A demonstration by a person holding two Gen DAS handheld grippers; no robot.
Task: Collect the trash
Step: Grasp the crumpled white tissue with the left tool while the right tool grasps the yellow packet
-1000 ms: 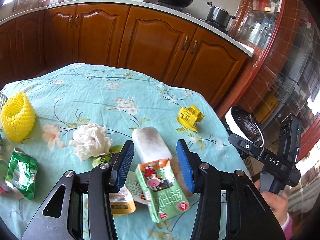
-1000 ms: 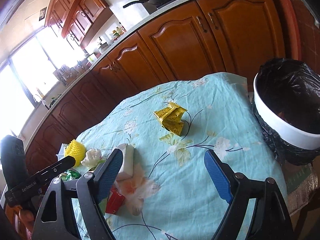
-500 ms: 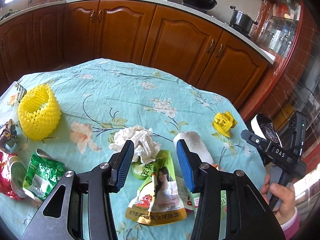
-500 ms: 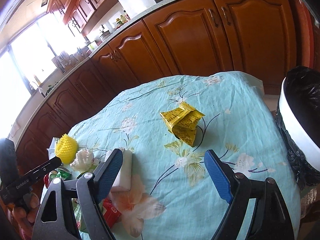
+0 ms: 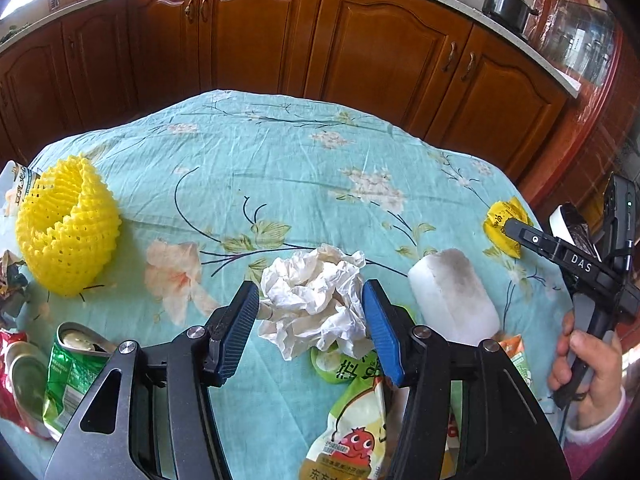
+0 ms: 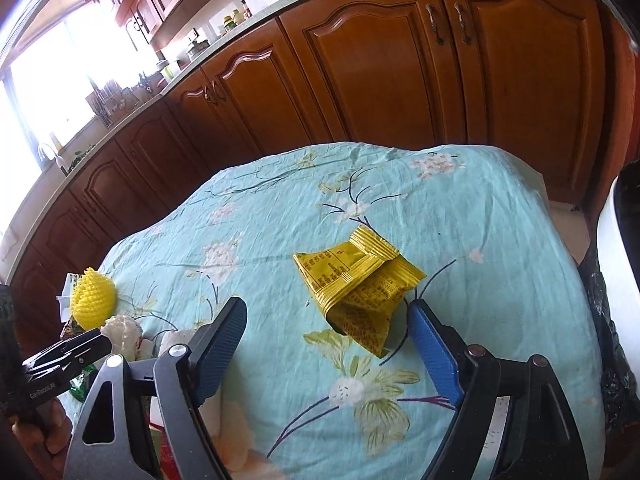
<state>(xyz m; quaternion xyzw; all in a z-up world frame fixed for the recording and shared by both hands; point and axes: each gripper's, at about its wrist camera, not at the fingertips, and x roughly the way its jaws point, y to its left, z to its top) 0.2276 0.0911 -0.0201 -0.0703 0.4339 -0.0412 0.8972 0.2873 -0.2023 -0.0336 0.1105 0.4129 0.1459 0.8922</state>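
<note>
Left gripper (image 5: 310, 312): two black skeletal arms with triangular cutouts, silver round screw heads at the pivots, ribbed blue pads on the inner faces of the fingers. Right gripper (image 6: 326, 344): same build, same blue pads, same silver screws. Seen from the left wrist camera, the right unit's black body carries white "DAS" lettering, one round screw near its tip and a small green light on the block behind. The hand (image 5: 588, 364) on its handle wears a pink cuffed sleeve, just below the lettering. The left unit's body reads "GenRobot.AI".
</note>
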